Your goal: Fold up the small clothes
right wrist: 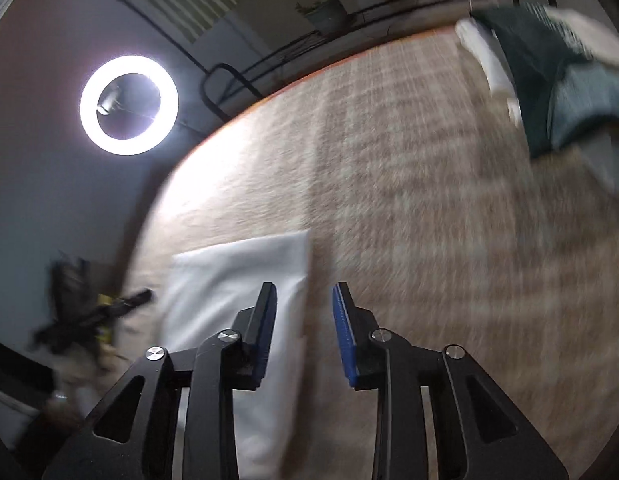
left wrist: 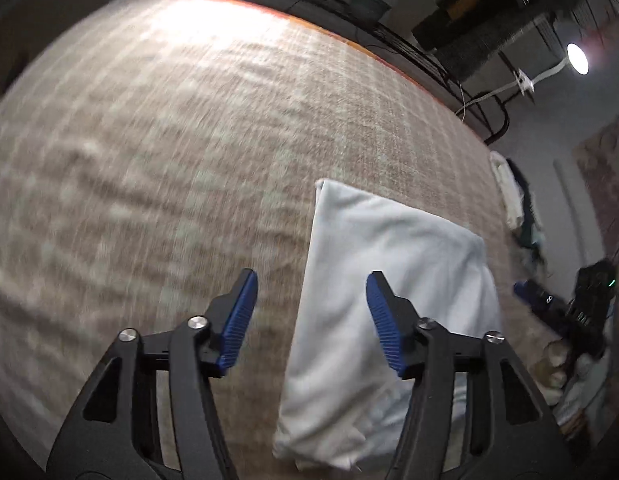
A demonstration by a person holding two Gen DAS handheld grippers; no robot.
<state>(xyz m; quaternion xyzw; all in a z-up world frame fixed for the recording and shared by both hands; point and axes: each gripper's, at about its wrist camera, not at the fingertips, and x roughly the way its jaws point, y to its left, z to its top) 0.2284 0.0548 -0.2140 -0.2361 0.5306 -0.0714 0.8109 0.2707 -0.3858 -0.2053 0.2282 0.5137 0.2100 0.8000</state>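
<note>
A folded white cloth (left wrist: pixel 389 288) lies flat on the beige woven table cover (left wrist: pixel 169 140). My left gripper (left wrist: pixel 311 280) is open and empty above the cloth's left edge. In the right wrist view the same white cloth (right wrist: pixel 229 276) lies at lower left. My right gripper (right wrist: pixel 304 292) is open and empty over the cloth's right edge. A pile of dark green and white clothes (right wrist: pixel 549 72) sits at the far right of the table. The right gripper also shows in the left wrist view (left wrist: pixel 557 304) at the right edge, blurred.
A ring light (right wrist: pixel 128 105) glows beyond the table's left edge. Cables and a dark rack (left wrist: pixel 469 20) stand behind the table. More clothes (left wrist: pixel 517 200) lie at the table's right edge. The orange table rim (left wrist: pixel 349 42) marks the far edge.
</note>
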